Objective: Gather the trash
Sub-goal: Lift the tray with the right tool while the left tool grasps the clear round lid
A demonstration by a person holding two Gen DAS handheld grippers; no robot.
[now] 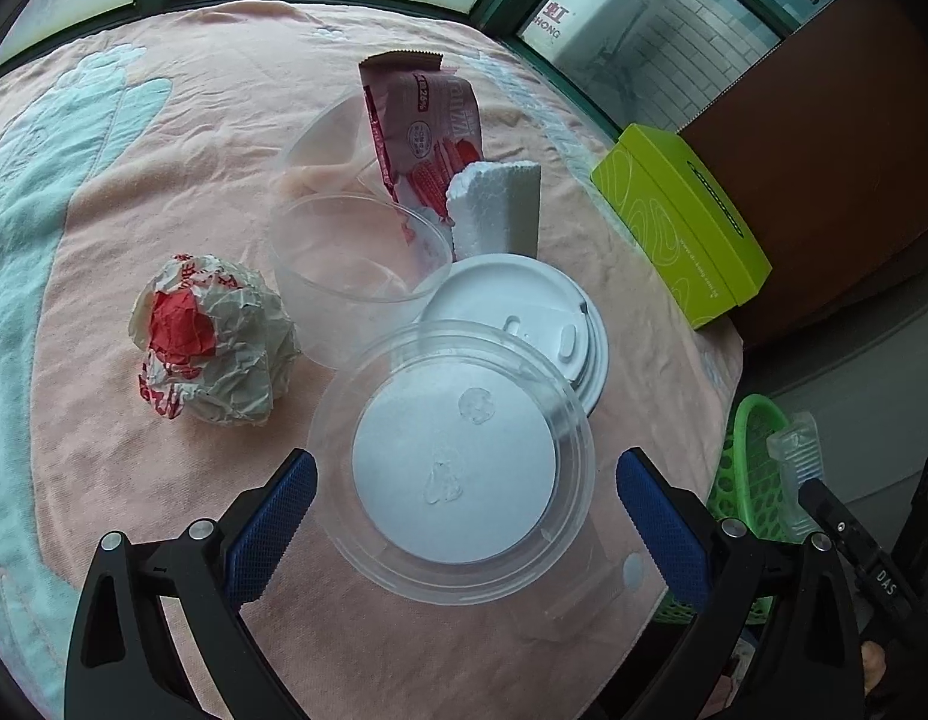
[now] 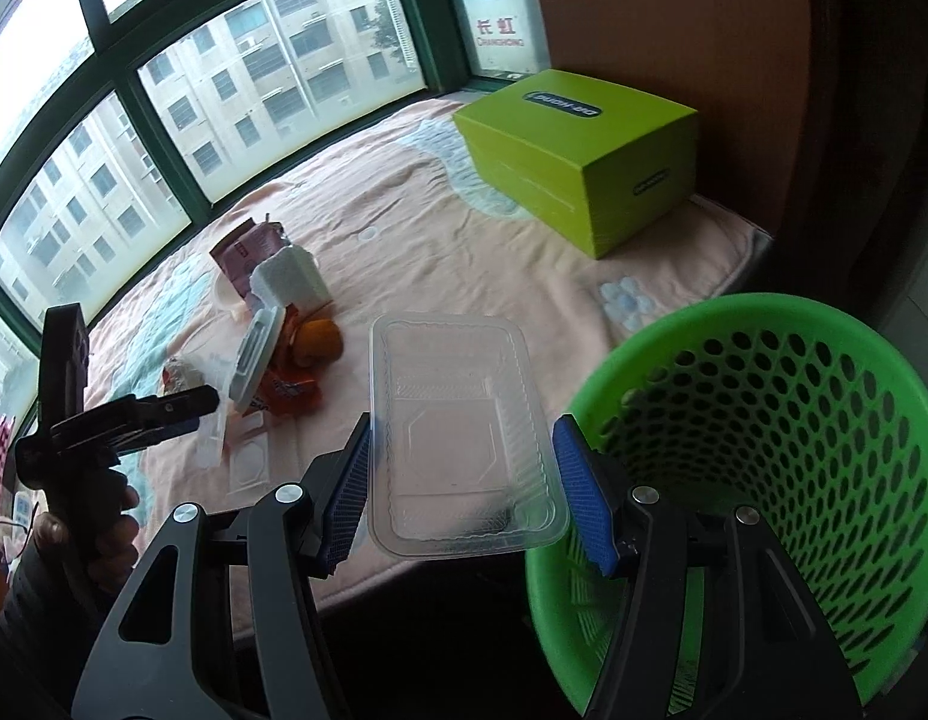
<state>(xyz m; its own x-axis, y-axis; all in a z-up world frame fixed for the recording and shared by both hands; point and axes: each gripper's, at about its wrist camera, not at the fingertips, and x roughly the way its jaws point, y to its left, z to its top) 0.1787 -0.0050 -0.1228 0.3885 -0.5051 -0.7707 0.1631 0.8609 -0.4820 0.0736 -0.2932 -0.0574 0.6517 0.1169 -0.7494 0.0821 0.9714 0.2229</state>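
Note:
In the left wrist view my left gripper [image 1: 464, 480] is open around a clear round lid [image 1: 452, 462] that lies on the pink cloth. Beyond it are a white cup lid [image 1: 524, 312], a clear bowl [image 1: 359, 252], a crumpled paper wrapper [image 1: 215, 339], a pink snack bag [image 1: 425, 138] and a white foam block [image 1: 497, 210]. In the right wrist view my right gripper [image 2: 461, 480] grips a clear rectangular plastic tray [image 2: 458, 432] between its blue pads, just left of the green mesh basket [image 2: 764, 450].
A lime-green box [image 2: 584, 162] stands at the back right of the cloth-covered table [image 2: 404, 210]. An orange wrapper and orange peel [image 2: 311, 354] lie by the trash pile. Windows run along the far side. The basket sits beyond the table's right edge [image 1: 758, 468].

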